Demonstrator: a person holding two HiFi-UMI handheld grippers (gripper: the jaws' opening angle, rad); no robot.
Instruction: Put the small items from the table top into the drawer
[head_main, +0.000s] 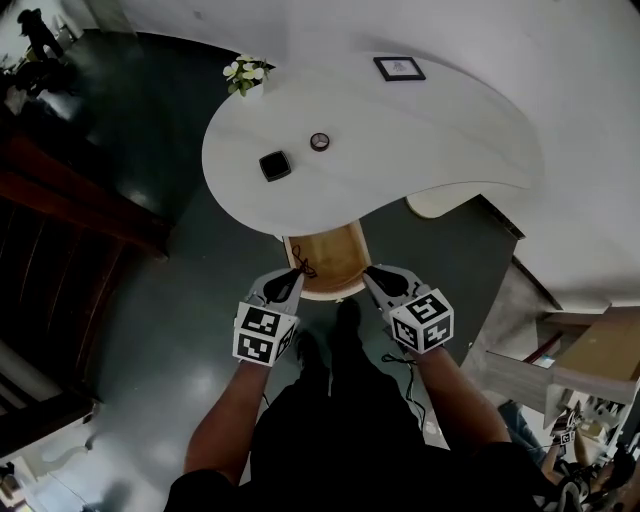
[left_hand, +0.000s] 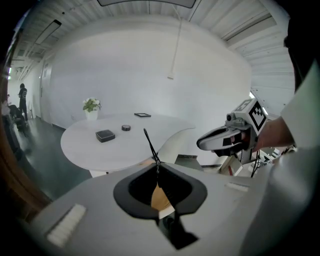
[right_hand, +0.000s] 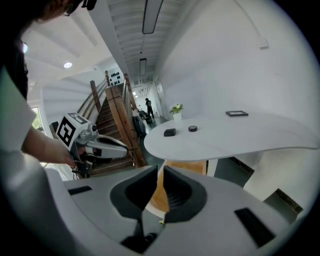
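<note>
Head view: left gripper (head_main: 292, 272) pinches a thin black item (head_main: 301, 264) over the open wooden drawer (head_main: 330, 250); right gripper (head_main: 372, 272) is beside it. Black square box (head_main: 275, 165) and small round piece (head_main: 319, 141) sit on the white bench (head_main: 420, 140).

Left gripper view: jaws are clamped together on the thin item (left_hand: 149, 141), which sticks up.

Right gripper view: narrow gap between the jaws, nothing in it; drawer (right_hand: 186, 167) is beyond.
</note>
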